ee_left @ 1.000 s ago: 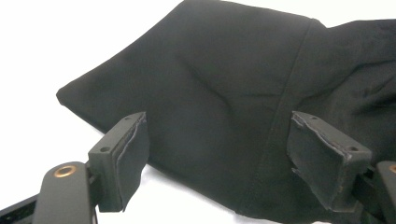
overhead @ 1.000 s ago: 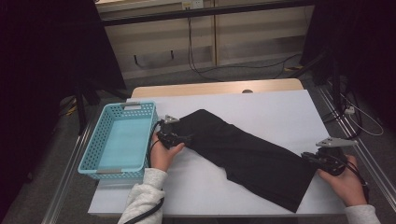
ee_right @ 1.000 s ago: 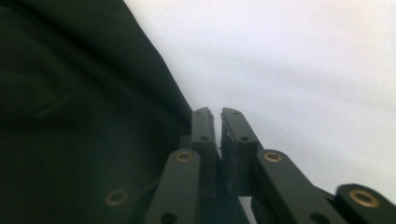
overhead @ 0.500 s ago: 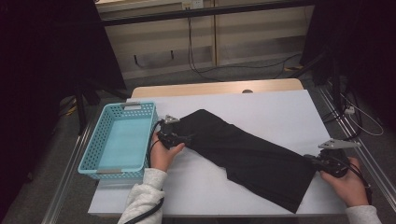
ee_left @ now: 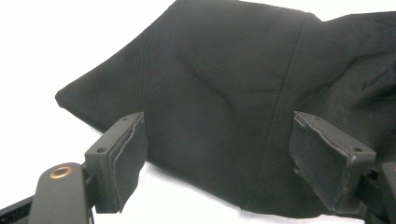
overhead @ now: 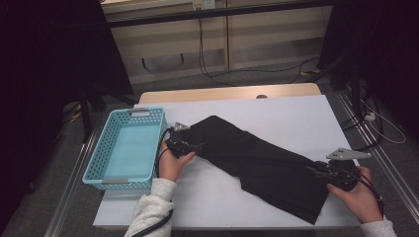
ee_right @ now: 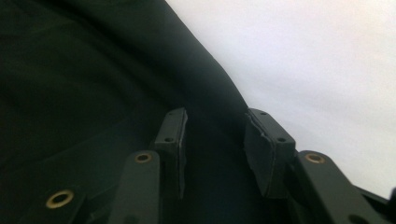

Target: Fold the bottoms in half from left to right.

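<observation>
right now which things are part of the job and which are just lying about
In the job:
- black garment, laid out on the table
- left gripper, open at one end of it
- right gripper, jaws just opening over the other end

Lying about:
- blue basket
- floor cables

A lab-style recording station: a white-topped desk stands on a grey floor between black curtains, with metal rails along both sides. Loose cables trail past pale wall panels behind, and a person works with 2 handheld, cabled tools.
</observation>
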The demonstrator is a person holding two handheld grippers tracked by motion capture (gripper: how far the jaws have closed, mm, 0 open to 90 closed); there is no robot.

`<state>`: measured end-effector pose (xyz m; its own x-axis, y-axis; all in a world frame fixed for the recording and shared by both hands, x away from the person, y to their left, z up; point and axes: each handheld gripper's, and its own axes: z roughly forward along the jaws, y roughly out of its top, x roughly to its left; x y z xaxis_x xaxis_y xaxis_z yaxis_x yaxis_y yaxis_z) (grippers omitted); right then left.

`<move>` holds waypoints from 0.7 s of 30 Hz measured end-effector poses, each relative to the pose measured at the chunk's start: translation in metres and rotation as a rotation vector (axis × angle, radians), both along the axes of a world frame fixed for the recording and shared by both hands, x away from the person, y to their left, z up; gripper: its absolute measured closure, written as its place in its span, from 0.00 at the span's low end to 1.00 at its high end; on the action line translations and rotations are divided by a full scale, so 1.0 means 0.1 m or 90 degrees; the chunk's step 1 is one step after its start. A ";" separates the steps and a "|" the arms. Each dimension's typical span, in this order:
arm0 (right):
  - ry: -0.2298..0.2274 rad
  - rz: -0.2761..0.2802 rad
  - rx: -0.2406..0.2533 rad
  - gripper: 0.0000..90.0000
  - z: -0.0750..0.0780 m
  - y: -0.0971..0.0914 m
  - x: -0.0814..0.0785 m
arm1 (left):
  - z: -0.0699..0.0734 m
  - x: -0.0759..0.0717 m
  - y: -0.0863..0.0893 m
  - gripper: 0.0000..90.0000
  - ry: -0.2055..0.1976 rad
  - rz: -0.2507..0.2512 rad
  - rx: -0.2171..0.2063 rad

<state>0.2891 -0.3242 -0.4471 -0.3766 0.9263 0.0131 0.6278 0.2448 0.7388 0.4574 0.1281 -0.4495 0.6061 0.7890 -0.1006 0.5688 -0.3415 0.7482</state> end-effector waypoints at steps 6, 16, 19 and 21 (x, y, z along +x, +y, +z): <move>0.001 -0.061 0.000 0.64 -0.03 -0.27 0.03 | -0.01 0.00 0.00 0.22 -0.002 0.009 -0.011; 0.047 -0.019 0.038 0.96 -0.13 -0.23 0.08 | -0.01 0.01 -0.02 0.22 0.000 0.003 -0.008; 0.057 -0.021 0.034 0.99 -0.11 -0.24 0.11 | -0.01 0.00 -0.02 0.22 -0.001 0.005 -0.008; 0.057 -0.028 0.033 0.99 -0.09 -0.31 0.14 | 0.00 0.00 -0.02 0.22 0.001 -0.001 -0.007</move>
<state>0.3035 -0.3553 -0.4562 -0.3304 0.9392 0.0929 0.7016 0.1786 0.6898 0.4574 0.1266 -0.4495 0.6069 0.7871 -0.1104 0.5699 -0.3341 0.7507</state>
